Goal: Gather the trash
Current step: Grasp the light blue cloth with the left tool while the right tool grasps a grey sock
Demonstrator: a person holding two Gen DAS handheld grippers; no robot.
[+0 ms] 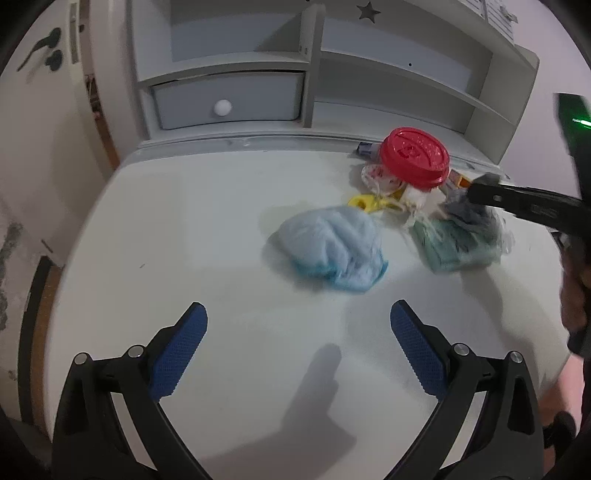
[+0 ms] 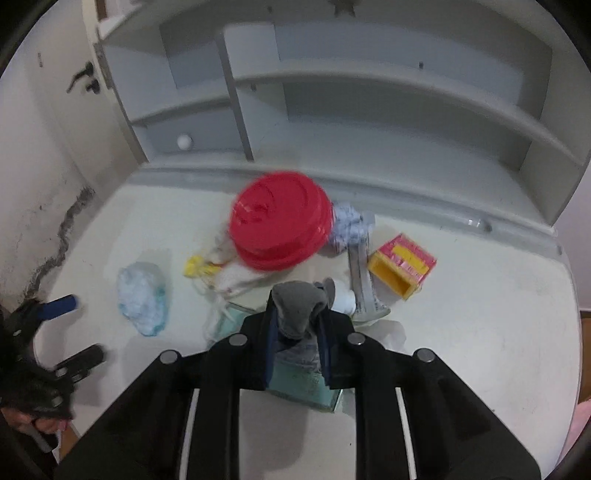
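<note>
Right tool (image 2: pixel 300 328) clamped on grey rag (image 2: pixel 301 306), red lid (image 2: pixel 280 225) just ahead; left tool (image 1: pixel 297 328) wide open, holding nothing.

White desk (image 1: pixel 221 229), scuffed, lit from above with soft shadows; straight ahead of the tool a grey shelf unit (image 1: pixel 406 66) stands on its back edge, open shelves ahead-right, a drawer (image 1: pixel 229 105) with a round white knob (image 1: pixel 222 107) ahead-left, star cut-out (image 1: pixel 368 12) up top. Off to the tool's left, a cream door (image 1: pixel 48 92) with a dark lever handle (image 1: pixel 46 44). Left wall (image 2: pixel 44 206) shows a dark ragged crack (image 2: pixel 61 243); wood-toned floor (image 1: pixel 40 332) beyond the desk's left edge.
</note>
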